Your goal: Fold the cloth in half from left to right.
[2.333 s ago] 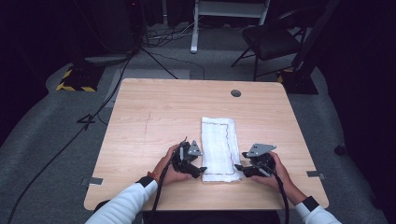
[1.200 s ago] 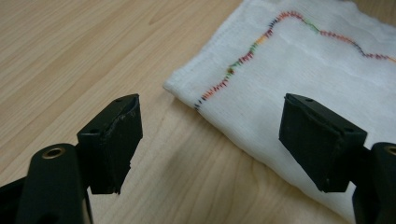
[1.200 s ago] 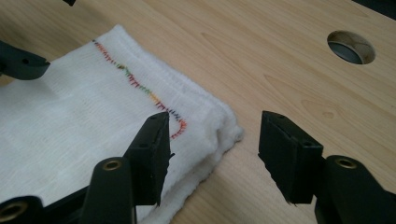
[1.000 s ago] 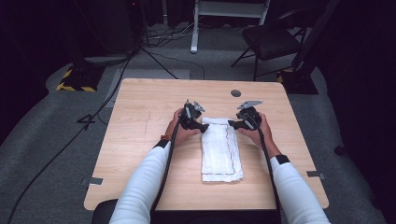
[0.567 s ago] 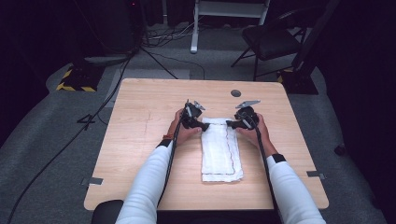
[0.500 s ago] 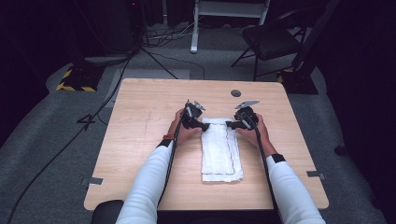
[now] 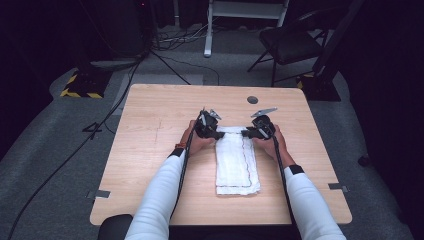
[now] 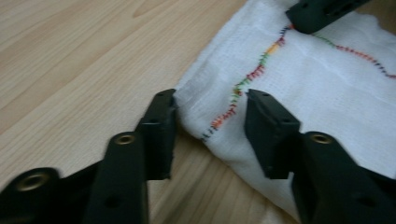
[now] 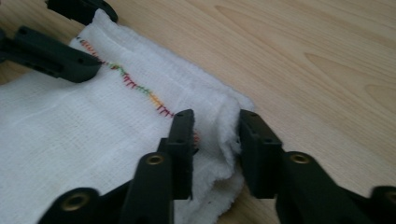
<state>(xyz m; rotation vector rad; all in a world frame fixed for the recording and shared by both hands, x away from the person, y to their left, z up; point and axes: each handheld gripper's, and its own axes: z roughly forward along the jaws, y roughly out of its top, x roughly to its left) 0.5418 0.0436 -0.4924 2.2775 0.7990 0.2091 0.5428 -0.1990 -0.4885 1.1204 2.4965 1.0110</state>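
White folded towel (image 7: 236, 161) lies lengthwise mid-surface, right of centre, its near end short of the near edge. Left claw (image 7: 216, 134) and right claw (image 7: 246, 133) sit at its far corners; both have just been closing, cloth between the jaws, but whether the pads clench it yet I cannot tell. Surface (image 7: 150, 150) is light wood with a dark round cap (image 7: 252, 99) near the far edge. Around it: grey floor, cables, a black chair (image 7: 290, 45), a hazard-striped base (image 7: 80, 86). Left claw view shows multicolour stitching (image 8: 243, 84) along the hem; the high view gives it as a thin line.
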